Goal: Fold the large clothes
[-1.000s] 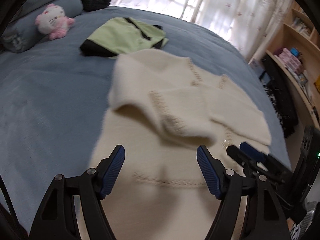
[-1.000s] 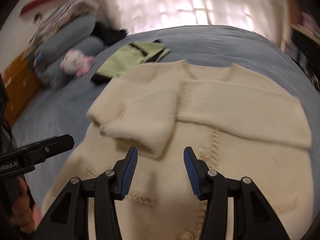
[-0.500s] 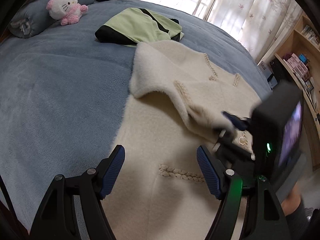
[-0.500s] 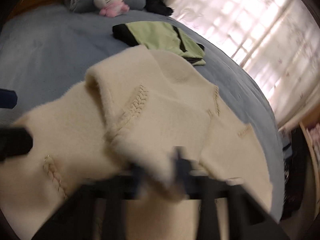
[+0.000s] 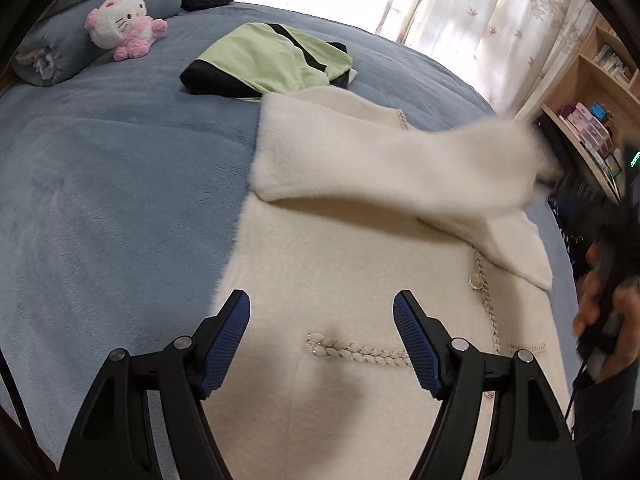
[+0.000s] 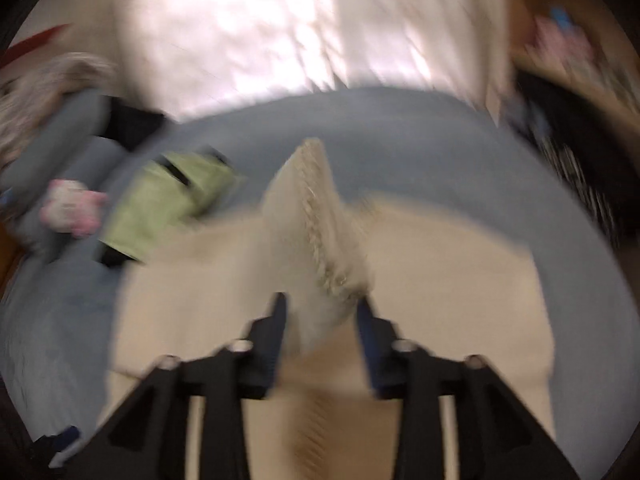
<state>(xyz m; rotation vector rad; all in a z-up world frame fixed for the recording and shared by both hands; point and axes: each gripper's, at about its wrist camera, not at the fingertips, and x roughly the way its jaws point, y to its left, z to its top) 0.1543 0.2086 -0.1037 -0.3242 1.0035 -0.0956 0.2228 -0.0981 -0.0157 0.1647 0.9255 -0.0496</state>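
A cream fuzzy coat [image 5: 340, 280] with braided trim lies spread on the blue bed [image 5: 100, 180]. Its left sleeve [image 5: 400, 168] is pulled across the chest to the right, with the cuff end lifted and blurred. In the right wrist view, which is smeared by motion, that cuff [image 6: 316, 240] stands between the fingers of my right gripper [image 6: 322, 308]. Its jaws are opening and the pads no longer look pressed on the cloth. My left gripper [image 5: 322, 300] hovers open and empty over the coat's lower front, above a braided pocket trim [image 5: 356, 350].
A folded green and black garment [image 5: 272, 60] lies beyond the coat's collar. A pink and white plush toy [image 5: 120, 24] leans on a rolled blue pillow [image 5: 56, 52] at the far left. Curtains hang behind the bed. Wooden shelves [image 5: 592, 92] and a person's hand [image 5: 592, 304] are on the right.
The right gripper took the folded sleeve's cuff and swept it rightward across the coat, stretching the sleeve out. Its jaws now stand wider around the cuff. The left gripper stayed open and still.
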